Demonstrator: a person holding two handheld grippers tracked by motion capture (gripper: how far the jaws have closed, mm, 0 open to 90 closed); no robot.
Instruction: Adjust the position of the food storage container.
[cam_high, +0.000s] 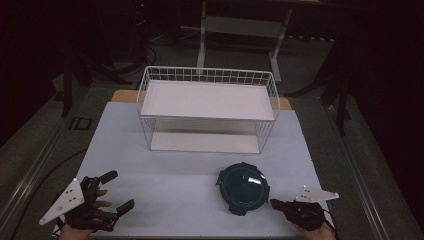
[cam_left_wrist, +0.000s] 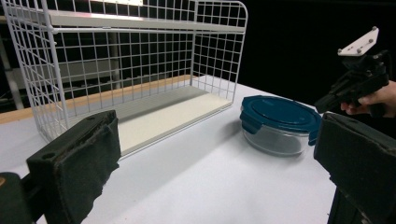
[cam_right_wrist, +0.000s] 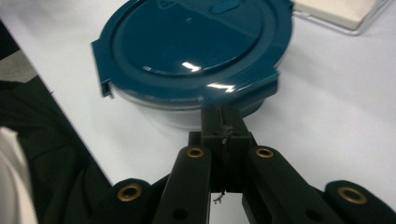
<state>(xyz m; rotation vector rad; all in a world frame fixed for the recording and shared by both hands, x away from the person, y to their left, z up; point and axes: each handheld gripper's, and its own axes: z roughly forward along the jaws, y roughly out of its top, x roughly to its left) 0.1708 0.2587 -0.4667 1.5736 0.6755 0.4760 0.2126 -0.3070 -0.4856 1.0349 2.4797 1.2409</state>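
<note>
Both grippers rest low at the near edge of a white table (cam_high: 165, 200), each held in a person's hand. At the near left corner the left gripper (cam_high: 114, 190) has its padded jaws spread wide and holds nothing; in the left gripper view those two black pads frame the scene from either side, with bare tabletop between them. Near the right corner the right gripper (cam_high: 276, 203) has its jaws pressed flat together, their tips just beside the near rim of a round container (cam_high: 243, 187); whether they touch it cannot be told. The right gripper view shows the closed jaws pointing straight at that rim, nothing between them.

That container, a clear bowl under a dark teal snap-on lid (cam_right_wrist: 196, 46), sits upright on the table to the right of centre, lid facing up. Being round, it has no long axis; latch tabs stick out around its edge. It lies directly ahead of the right gripper and well to the right of the left one.

Behind it, toward the far side, stands a white wire rack (cam_high: 207, 107) with a flat upper shelf and a lower shelf, apart from the container. Beyond the table the room is dark.
</note>
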